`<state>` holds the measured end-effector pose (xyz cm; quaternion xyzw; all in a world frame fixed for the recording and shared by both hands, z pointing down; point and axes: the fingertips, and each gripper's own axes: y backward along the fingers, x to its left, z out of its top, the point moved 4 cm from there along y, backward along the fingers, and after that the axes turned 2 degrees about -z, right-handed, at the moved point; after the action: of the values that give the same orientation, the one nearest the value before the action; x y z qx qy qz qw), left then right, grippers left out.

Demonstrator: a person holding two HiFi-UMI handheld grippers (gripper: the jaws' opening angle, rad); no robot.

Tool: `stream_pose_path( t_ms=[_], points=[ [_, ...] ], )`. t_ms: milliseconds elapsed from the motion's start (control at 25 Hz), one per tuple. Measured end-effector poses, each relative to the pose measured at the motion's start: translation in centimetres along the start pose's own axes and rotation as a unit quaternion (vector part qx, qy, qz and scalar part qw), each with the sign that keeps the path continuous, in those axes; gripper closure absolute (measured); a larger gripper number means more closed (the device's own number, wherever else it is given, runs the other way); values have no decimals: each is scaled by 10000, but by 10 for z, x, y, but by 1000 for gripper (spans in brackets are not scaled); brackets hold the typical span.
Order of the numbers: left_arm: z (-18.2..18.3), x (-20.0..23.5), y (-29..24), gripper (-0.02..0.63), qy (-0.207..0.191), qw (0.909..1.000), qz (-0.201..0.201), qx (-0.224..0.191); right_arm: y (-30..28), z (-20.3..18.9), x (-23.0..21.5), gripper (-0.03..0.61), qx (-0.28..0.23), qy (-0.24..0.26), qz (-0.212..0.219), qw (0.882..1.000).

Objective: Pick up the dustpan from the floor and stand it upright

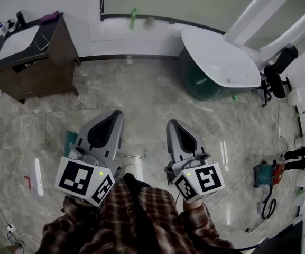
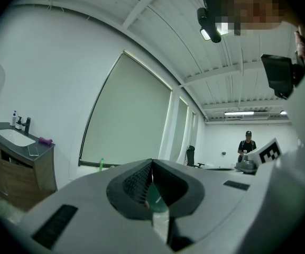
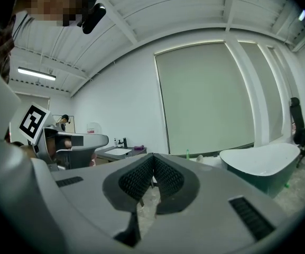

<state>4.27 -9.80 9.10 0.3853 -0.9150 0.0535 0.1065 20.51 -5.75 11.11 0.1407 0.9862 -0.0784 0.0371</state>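
The dustpan lies on the marble floor, mostly hidden under my left gripper. Only a teal corner point(image 1: 70, 140) and a thin metal handle point(image 1: 135, 155) show in the head view. My left gripper point(image 1: 116, 113) is held level above it, its jaws closed tip to tip with nothing between them point(image 2: 152, 162). My right gripper point(image 1: 172, 123) is held level beside it, a little to the right, also shut and empty point(image 3: 153, 157). Neither gripper touches the dustpan. In both gripper views the jaws point across the room toward the window wall.
A dark vanity with a white sink point(image 1: 28, 49) stands at the far left. A white bathtub point(image 1: 221, 60) and an office chair point(image 1: 279, 67) stand at the far right. A blue-orange tool with a cable point(image 1: 266, 174) lies right. A person point(image 2: 247, 144) stands far off.
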Motion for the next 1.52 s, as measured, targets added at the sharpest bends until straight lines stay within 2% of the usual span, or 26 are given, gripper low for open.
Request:
stream_pose_path(
  t_ms=[320,640,840,1040,1200,1360,1520],
  points=[
    [-4,1,-7,603,-11,9996,249,132,-13,2,-15,568,-27,24,169,9999],
    [-18,3,-17,603,-14,9991,34,424,-20,-10,-23,566,151,-97,-41,9998],
    [-43,9,-33,603,167,9974,-117,694,-27,-42,-40,566,500,-280,-319,9978],
    [-73,21,-52,603,369,9953,-306,843,-39,-101,-70,560,1020,-662,-720,9900],
    [-108,26,-67,603,520,9930,-460,953,-43,-170,-100,472,1554,-1008,-1106,9764],
    [-155,35,-83,603,666,9909,-569,1020,-52,-257,-129,408,2083,-1518,-1500,9545],
    [-202,48,-97,603,789,9889,-612,1104,-61,-349,-151,389,2631,-1909,-1838,9277]
  ],
)
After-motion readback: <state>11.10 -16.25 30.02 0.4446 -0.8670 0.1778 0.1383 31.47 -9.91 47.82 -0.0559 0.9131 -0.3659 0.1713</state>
